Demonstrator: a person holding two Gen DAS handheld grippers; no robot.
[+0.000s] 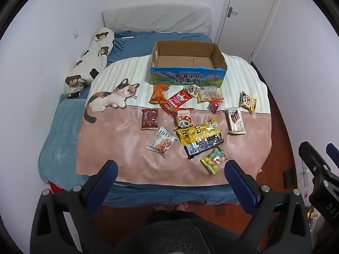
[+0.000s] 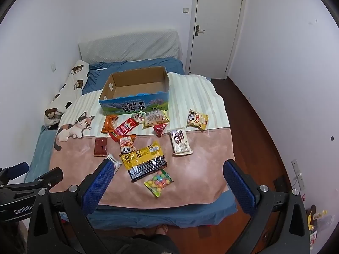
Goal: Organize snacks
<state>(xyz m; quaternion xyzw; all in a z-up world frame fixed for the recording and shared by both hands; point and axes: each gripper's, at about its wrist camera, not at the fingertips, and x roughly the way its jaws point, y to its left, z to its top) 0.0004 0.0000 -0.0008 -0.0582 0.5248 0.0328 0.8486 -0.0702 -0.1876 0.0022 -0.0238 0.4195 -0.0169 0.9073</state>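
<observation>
Several snack packets lie scattered on a pink and striped blanket (image 1: 127, 165) on a bed. Nearest are a bag of coloured candy balls (image 1: 214, 162) (image 2: 159, 182), a yellow and black packet (image 1: 199, 137) (image 2: 144, 162) and a white cookie packet (image 1: 162, 144). Behind them stands an empty cardboard milk box (image 1: 188, 63) (image 2: 135, 91), open at the top. My left gripper (image 1: 170, 169) hangs open above the near edge of the bed, holding nothing. My right gripper (image 2: 169, 169) is open too, above the candy bag, and empty.
A bear-print bolster (image 1: 91, 63) lies along the left wall. A white door (image 2: 216, 27) is at the back right, with dark wood floor (image 2: 264, 127) to the right of the bed. The person's feet (image 1: 169, 207) show at the bed's foot.
</observation>
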